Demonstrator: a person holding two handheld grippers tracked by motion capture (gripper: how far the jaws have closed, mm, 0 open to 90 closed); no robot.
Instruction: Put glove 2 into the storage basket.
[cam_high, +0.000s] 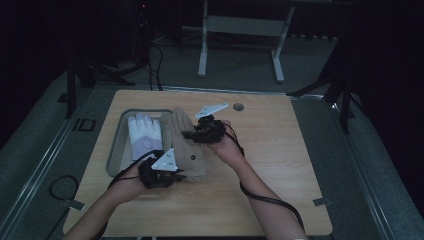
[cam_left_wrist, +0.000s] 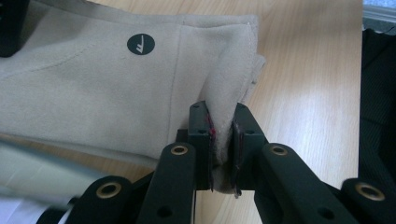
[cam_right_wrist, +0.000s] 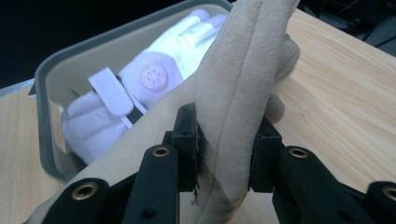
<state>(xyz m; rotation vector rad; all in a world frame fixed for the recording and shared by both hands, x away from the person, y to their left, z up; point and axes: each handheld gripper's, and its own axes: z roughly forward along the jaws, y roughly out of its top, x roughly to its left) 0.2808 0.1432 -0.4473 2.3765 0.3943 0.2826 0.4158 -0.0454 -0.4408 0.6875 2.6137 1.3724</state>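
Grippers clamping beige glove (cam_high: 191, 150) at both ends, left gripper (cam_left_wrist: 223, 154) pinching cuff, right gripper (cam_right_wrist: 224, 154) squeezing fingers, keeping it stretched beside tray (cam_high: 116, 150) holding white glove (cam_high: 145, 136).

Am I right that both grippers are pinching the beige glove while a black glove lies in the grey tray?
Not quite: the glove in the grey tray is white, not black, as the right gripper view shows. The rest holds: the left gripper and the right gripper both pinch the beige glove.
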